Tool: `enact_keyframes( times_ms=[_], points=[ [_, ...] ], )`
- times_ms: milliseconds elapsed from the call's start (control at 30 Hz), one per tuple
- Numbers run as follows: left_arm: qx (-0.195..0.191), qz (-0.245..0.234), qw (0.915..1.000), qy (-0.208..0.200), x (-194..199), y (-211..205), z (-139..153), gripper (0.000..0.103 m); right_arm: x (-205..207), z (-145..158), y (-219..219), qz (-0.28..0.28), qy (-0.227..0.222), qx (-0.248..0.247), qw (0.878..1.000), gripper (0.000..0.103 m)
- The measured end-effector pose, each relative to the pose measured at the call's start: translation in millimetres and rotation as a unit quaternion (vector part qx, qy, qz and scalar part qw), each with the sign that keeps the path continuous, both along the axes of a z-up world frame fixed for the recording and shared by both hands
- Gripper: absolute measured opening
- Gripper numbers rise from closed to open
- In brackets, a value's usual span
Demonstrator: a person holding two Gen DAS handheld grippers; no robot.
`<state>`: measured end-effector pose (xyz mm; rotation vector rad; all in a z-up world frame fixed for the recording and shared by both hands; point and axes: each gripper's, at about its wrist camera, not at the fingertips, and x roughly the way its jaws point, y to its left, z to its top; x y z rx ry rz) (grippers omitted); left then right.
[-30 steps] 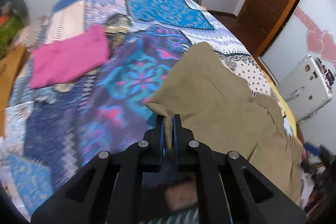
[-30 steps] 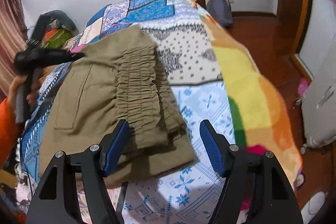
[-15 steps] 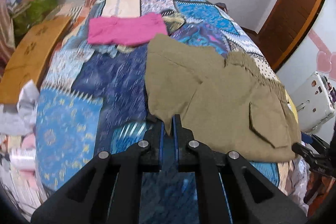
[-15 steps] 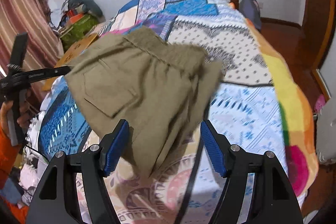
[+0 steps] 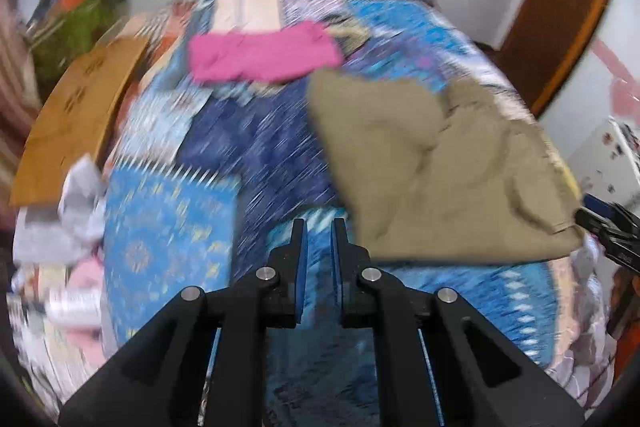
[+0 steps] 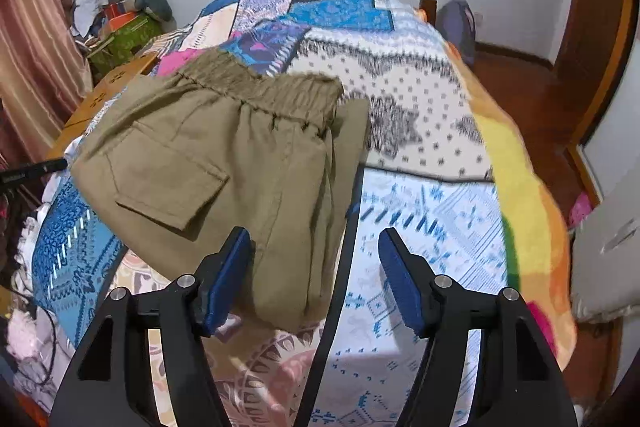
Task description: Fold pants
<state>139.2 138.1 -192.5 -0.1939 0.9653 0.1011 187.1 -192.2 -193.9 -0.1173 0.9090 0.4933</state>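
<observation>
The olive pants (image 6: 224, 163) lie folded on the patchwork bedspread (image 6: 420, 131), waistband at the far side, a flap pocket facing up. In the blurred left wrist view they (image 5: 432, 171) lie ahead and to the right. My left gripper (image 5: 319, 227) is slightly open with nothing between its pads, just left of the pants' near edge. My right gripper (image 6: 314, 239) is wide open above the pants' near right corner, not touching them. Its tip shows at the right edge of the left wrist view (image 5: 608, 227).
A folded pink garment (image 5: 260, 55) lies farther up the bed. A wooden board (image 5: 76, 115) and clutter sit off the bed's left side. A green box (image 6: 124, 39) stands by the curtain. A wooden door (image 6: 592, 27) and floor are to the right.
My left gripper let go of the pants' corner, opened a little and shifted left. The pants dropped flat onto the bed. The right gripper stayed open.
</observation>
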Motion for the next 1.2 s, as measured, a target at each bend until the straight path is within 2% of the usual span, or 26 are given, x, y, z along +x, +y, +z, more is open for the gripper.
enact_keyframes(
  times_ms=[100,233,300,433,533,633,733,800,867,1000,1133,1200],
  points=[
    [0.0,-0.046,0.9987,-0.023,20.4,-23.3,19.2,0.01,4.4,10.3,5.7,0.007,-0.015,0.012,1.0,0.063],
    [-0.011,-0.098,0.9946,-0.031,55.3,-53.0,24.5,0.025,19.3,13.3,15.8,0.008,-0.029,0.022,0.999,0.063],
    [-0.013,-0.117,0.9926,-0.026,71.6,-65.6,20.7,0.027,29.7,9.6,18.8,0.0,-0.035,0.029,0.999,0.063],
    [-0.037,-0.15,0.9878,0.013,106.1,-85.3,-3.5,0.027,48.0,-4.7,21.9,-0.005,-0.015,0.036,0.999,0.062],
    [-0.004,-0.147,0.9888,0.027,118.4,-89.6,-21.2,0.027,56.2,-17.8,24.7,0.001,0.006,0.02,1.0,0.048],
    [-0.004,-0.136,0.9905,0.021,123.2,-83.3,-30.8,0.032,59.2,-26.6,21.1,0.003,0.007,0.023,1.0,0.047],
    [0.015,-0.114,0.9933,0.011,122.1,-76.1,-33.6,0.055,62.9,-29.5,16.5,-0.002,0.004,0.019,1.0,0.047],
    [0.007,-0.112,0.9936,0.012,123.9,-73.8,-36.3,0.055,65.7,-33.3,13.6,-0.006,0.013,0.028,1.0,0.047],
    [0.013,-0.112,0.9936,0.01,121.6,-74.6,-32.5,0.055,66.0,-32.6,13.9,-0.009,0.015,0.028,0.999,0.047],
    [0.052,-0.119,0.9915,-0.009,108.3,-78.5,-15.0,0.055,58.4,-20.4,14.9,-0.002,0.007,0.013,1.0,0.047],
    [0.033,-0.108,0.993,-0.035,91.9,-59.6,7.2,0.055,50.7,-7.2,8.2,0.003,0.012,0.023,1.0,0.049],
    [0.018,-0.103,0.9936,-0.044,85.4,-47.8,15.0,0.06,47.0,-1.4,4.1,0.003,0.015,0.03,0.999,0.056]
  ],
)
